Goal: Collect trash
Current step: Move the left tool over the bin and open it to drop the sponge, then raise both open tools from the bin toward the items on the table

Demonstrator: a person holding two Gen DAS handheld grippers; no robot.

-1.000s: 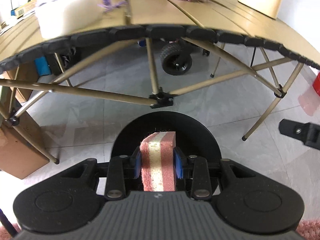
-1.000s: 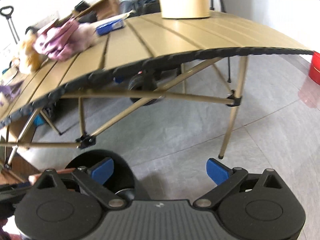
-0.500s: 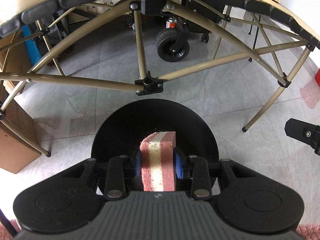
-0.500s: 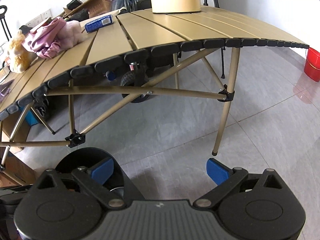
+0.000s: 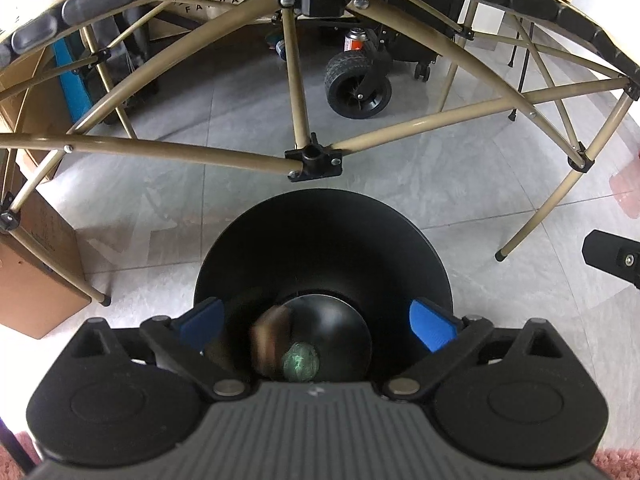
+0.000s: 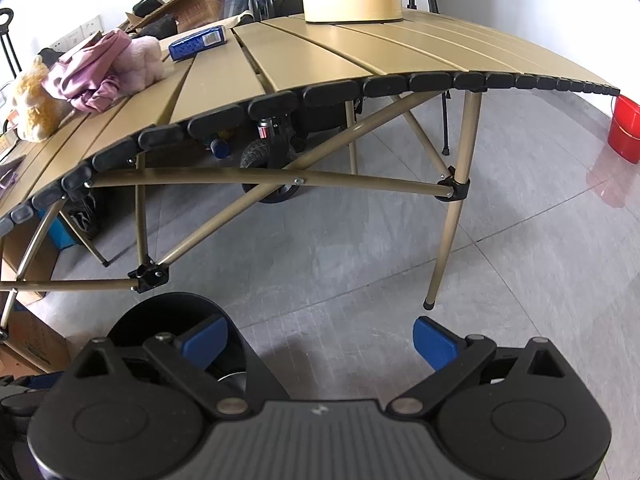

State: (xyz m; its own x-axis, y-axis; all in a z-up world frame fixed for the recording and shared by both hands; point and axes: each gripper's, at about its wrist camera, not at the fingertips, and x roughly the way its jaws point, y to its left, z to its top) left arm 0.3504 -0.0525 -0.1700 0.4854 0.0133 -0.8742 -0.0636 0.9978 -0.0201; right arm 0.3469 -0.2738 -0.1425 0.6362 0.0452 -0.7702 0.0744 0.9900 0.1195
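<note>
My left gripper [image 5: 316, 320] hangs right over the mouth of a black round trash bin [image 5: 320, 236] on the floor. Its jaws are opening and stand wide apart. The pink-and-cream sponge [image 5: 270, 340] is a blur dropping inside the bin, clear of both blue pads [image 5: 202, 318]. A greenish round scrap [image 5: 300, 362] lies on the bin's bottom. My right gripper [image 6: 320, 338] is open and holds nothing; it hovers over the grey floor just right of the bin [image 6: 160, 312]. A black part of it [image 5: 612, 258] shows at the right edge of the left wrist view.
A tan folding table [image 6: 320, 60] stands behind the bin, its crossed legs [image 5: 314, 160] close to the rim. On top lie plush toys [image 6: 100, 68] and a blue box [image 6: 198, 42]. A cardboard box [image 5: 36, 272] stands left, a black wheel [image 5: 358, 88] under the table, a red bucket [image 6: 624, 128] far right.
The left jaws have sprung apart and let go of the sponge, which now falls into the bin. The left gripper has sunk a little toward the bin. The right gripper has stayed put.
</note>
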